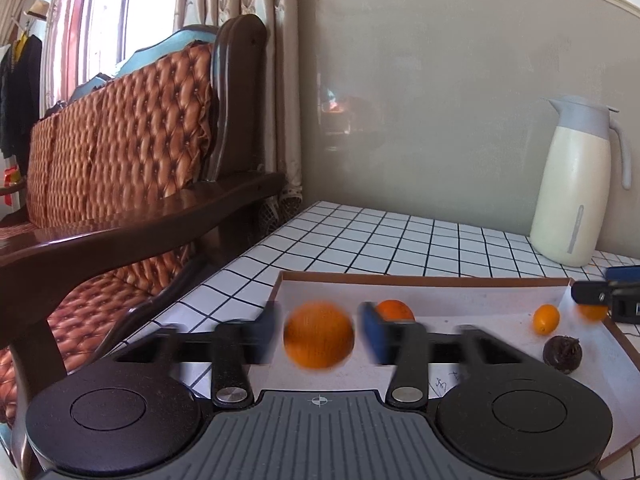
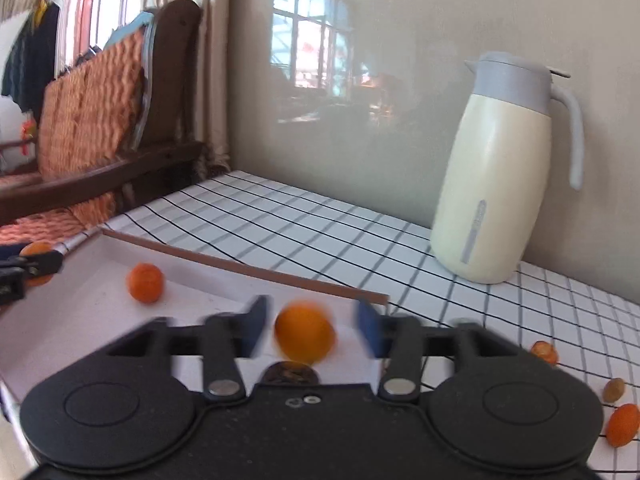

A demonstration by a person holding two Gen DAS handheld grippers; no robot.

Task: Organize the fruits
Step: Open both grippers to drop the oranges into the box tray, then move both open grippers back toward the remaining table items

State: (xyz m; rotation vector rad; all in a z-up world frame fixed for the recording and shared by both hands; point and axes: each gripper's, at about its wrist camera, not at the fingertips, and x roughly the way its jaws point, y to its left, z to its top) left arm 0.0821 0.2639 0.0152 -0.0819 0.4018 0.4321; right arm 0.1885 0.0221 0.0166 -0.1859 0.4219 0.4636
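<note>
Little can be read here. On the white paper lining of the shallow brown-edged cardboard tray (image 1: 576,364), just behind the left gripper's right finger arm, stand a few dark handwritten strokes (image 1: 448,380), perhaps characters, too small and partly hidden to make out. The grey ribbed plate of the left gripper body (image 1: 320,432) bears a small printed crosshair sign (image 1: 319,401). The cream jug with a grey lid (image 2: 496,184) carries a grey vertical strip (image 2: 474,232) with no legible wording.

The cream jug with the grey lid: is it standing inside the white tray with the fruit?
No. The cream jug stands on the checked tablecloth by the wall, outside the white tray.
</note>
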